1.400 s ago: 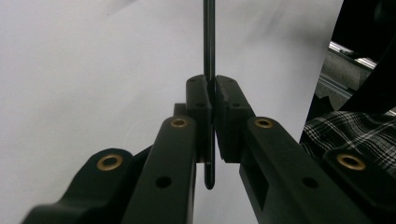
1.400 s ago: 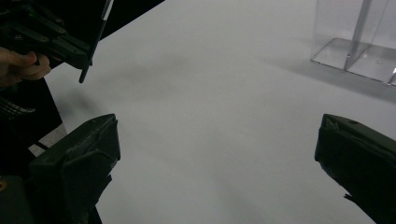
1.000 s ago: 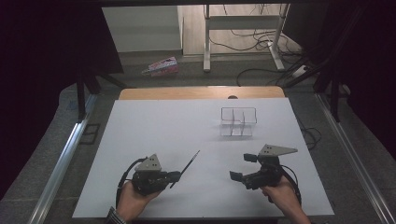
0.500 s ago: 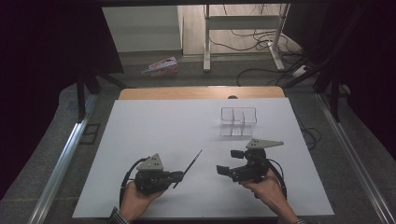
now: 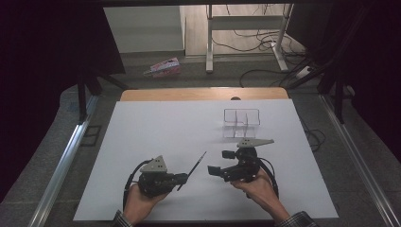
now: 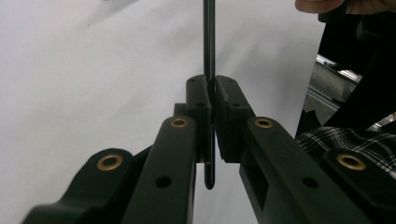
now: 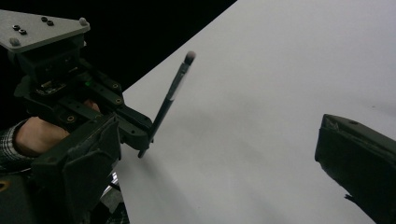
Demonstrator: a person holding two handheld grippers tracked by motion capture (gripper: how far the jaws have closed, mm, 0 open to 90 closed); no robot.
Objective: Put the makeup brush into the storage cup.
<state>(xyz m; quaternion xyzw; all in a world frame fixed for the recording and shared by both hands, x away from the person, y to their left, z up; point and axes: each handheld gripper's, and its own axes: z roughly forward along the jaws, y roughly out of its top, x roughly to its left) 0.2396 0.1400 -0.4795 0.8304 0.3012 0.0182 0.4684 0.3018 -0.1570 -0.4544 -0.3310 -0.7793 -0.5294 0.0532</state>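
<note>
My left gripper (image 5: pixel 183 178) rests at the near left of the white table, shut on a thin black brush (image 5: pixel 196 165) that slants up and to the right. In the left gripper view the two jaws (image 6: pixel 213 91) pinch the brush's shaft (image 6: pixel 208 37) near its lower end. My right gripper (image 5: pixel 220 163) is just right of the brush, jaws open and pointing left, nothing between them. In the right gripper view its jaws (image 7: pixel 217 135) stand wide apart. The left gripper (image 7: pixel 140 135) and the brush (image 7: pixel 170 98), with its pale tip, lie ahead of them.
A clear plastic compartment box (image 5: pixel 241 123) stands behind the right gripper. The white sheet (image 5: pixel 156 127) covers the table, with a wooden strip (image 5: pixel 189 93) at its far edge. On the floor beyond are a pink packet (image 5: pixel 163 68), a metal stand and cables.
The right gripper has moved left across the table, closer to the brush and the left gripper. The left gripper has stayed in place with the brush.
</note>
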